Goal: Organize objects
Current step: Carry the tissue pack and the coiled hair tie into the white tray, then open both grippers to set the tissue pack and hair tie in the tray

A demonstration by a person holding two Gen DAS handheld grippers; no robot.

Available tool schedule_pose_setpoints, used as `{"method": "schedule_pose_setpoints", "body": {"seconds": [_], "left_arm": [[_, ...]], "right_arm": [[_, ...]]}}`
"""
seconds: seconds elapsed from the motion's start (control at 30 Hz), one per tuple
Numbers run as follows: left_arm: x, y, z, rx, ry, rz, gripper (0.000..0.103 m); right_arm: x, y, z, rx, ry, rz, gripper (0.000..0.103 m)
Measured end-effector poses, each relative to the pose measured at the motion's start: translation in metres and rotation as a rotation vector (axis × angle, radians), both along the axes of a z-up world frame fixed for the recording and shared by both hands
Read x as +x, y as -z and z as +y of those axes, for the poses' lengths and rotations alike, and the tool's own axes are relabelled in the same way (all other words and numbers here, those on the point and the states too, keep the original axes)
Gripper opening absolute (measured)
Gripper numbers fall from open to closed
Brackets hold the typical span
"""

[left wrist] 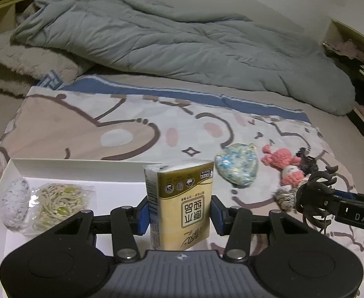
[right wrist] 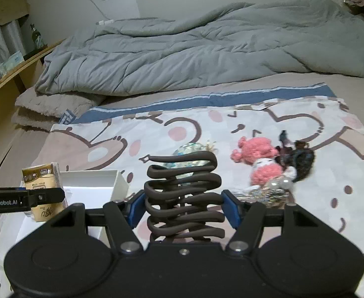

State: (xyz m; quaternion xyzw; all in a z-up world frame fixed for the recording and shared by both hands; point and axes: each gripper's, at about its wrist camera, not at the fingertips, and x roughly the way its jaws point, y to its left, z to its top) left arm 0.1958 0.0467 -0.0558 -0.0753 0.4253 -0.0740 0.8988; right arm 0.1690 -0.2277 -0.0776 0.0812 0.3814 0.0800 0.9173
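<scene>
My left gripper is shut on a gold tissue pack, held upright at the right end of a white tray; the pack also shows in the right wrist view. The tray holds a noodle packet and a speckled pouch. My right gripper is shut on a dark wavy hair claw clip, held above the bedsheet; it shows at the right of the left wrist view. A blue-speckled pouch, a pink knitted doll and a silvery pom-pom lie on the sheet.
A cartoon-print sheet covers the near bed. A crumpled grey duvet lies behind it, with a beige folded blanket at the left. Wooden shelves stand at the far left with a bottle.
</scene>
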Motion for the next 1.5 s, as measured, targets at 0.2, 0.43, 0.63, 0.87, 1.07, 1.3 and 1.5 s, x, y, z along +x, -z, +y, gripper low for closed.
{"method": "schedule_pose_setpoints", "body": {"seconds": [0.2, 0.43, 0.63, 0.87, 1.07, 1.3, 1.5], "left_arm": [[0.012, 0.013, 0.02, 0.033, 0.0, 0.018, 0.049], [0.023, 0.027, 0.036, 0.063, 0.004, 0.043, 0.049], [0.03, 0.037, 0.046, 0.089, 0.011, 0.066, 0.049], [0.038, 0.048, 0.055, 0.1, 0.018, 0.084, 0.049], [0.043, 0.059, 0.062, 0.119, 0.012, 0.11, 0.049], [0.049, 0.064, 0.063, 0.12, 0.011, 0.109, 0.053], [0.05, 0.066, 0.062, 0.127, 0.004, 0.117, 0.066]], "right_arm": [[0.014, 0.007, 0.029, 0.021, -0.035, 0.018, 0.065], [0.028, 0.016, 0.069, 0.064, -0.094, 0.038, 0.065], [0.038, 0.024, 0.096, 0.095, -0.14, 0.052, 0.065], [0.046, 0.029, 0.112, 0.16, -0.167, 0.073, 0.065], [0.052, 0.035, 0.125, 0.186, -0.188, 0.105, 0.065], [0.06, 0.044, 0.133, 0.196, -0.202, 0.129, 0.066], [0.062, 0.048, 0.134, 0.199, -0.168, 0.139, 0.079]]}}
